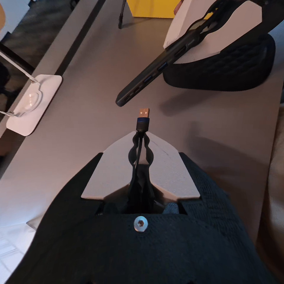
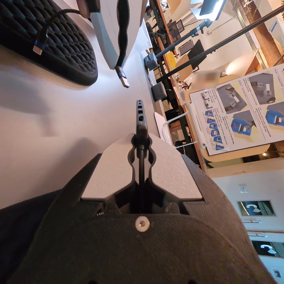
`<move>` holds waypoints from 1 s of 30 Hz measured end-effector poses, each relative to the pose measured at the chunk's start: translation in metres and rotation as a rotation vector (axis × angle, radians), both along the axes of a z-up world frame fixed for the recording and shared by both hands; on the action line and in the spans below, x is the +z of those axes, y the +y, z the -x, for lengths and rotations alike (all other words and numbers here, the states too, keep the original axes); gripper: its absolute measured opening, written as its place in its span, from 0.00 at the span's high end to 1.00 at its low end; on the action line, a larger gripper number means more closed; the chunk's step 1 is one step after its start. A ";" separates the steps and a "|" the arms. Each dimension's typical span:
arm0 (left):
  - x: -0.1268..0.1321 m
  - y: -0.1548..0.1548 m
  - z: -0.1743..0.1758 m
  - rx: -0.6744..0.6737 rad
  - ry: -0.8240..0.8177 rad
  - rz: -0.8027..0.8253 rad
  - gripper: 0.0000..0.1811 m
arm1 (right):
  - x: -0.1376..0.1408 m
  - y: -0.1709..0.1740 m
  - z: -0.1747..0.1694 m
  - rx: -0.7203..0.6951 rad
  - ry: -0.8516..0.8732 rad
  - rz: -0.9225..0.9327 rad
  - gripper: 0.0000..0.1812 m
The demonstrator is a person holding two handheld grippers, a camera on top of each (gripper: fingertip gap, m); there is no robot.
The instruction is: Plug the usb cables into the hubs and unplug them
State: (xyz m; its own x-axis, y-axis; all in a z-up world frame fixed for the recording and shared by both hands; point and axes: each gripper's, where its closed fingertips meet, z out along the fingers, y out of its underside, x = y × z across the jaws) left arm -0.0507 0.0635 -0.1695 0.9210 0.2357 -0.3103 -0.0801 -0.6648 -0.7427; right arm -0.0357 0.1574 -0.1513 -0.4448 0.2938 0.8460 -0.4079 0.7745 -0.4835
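Observation:
My left gripper (image 1: 140,133) is shut on a black USB cable; its metal USB-A plug (image 1: 144,113) with a blue ring sticks out ahead of the tips. My right gripper (image 2: 141,136) is shut on the cable end of a dark grey USB hub (image 2: 140,118), whose ports face up in the right wrist view. In the left wrist view the hub (image 1: 147,78) hangs above the table, its free end just beyond the plug, apart from it. The plug (image 2: 123,79) and left gripper (image 2: 118,67) show in the right wrist view. The cable's other plug (image 2: 37,50) dangles loose.
The grey table (image 1: 86,123) lies under both grippers. A white stand base (image 1: 33,104) sits at its left edge. A yellow box (image 1: 153,7) stands at the far end. Two grey boxes (image 2: 158,91) and an instruction board (image 2: 239,110) lie beyond the table edge. One gripper's finger ends stand about 10 centimeters off the other's.

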 end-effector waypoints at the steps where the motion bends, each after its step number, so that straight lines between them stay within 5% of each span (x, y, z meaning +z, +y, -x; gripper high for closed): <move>1: 0.000 -0.001 0.000 0.007 0.014 0.008 0.96 | 0.001 -0.001 0.000 0.000 0.003 0.002 0.93; 6: 0.000 -0.048 0.022 0.148 0.248 0.307 0.96 | 0.001 -0.002 0.001 -0.006 0.018 -0.010 0.93; 10: 0.066 -0.075 0.058 0.268 0.775 0.376 0.96 | 0.001 -0.002 0.003 -0.017 0.027 -0.002 0.93; 13: 0.058 -0.083 0.058 0.234 1.029 0.622 0.97 | 0.002 -0.001 0.004 -0.028 0.038 -0.001 0.93; 16: -0.011 -0.086 0.045 0.126 0.991 0.821 0.96 | 0.004 0.000 0.004 -0.024 0.041 0.020 0.93; 19: -0.046 -0.094 0.034 0.090 0.996 0.931 0.96 | 0.005 0.002 0.004 -0.027 0.044 0.030 0.93; 24: -0.055 -0.099 0.014 0.092 0.746 0.828 0.94 | 0.007 0.002 0.003 -0.016 0.048 0.052 0.93; 30: -0.055 -0.082 -0.017 0.096 0.267 0.470 0.83 | 0.006 0.001 0.003 -0.015 0.048 0.044 0.93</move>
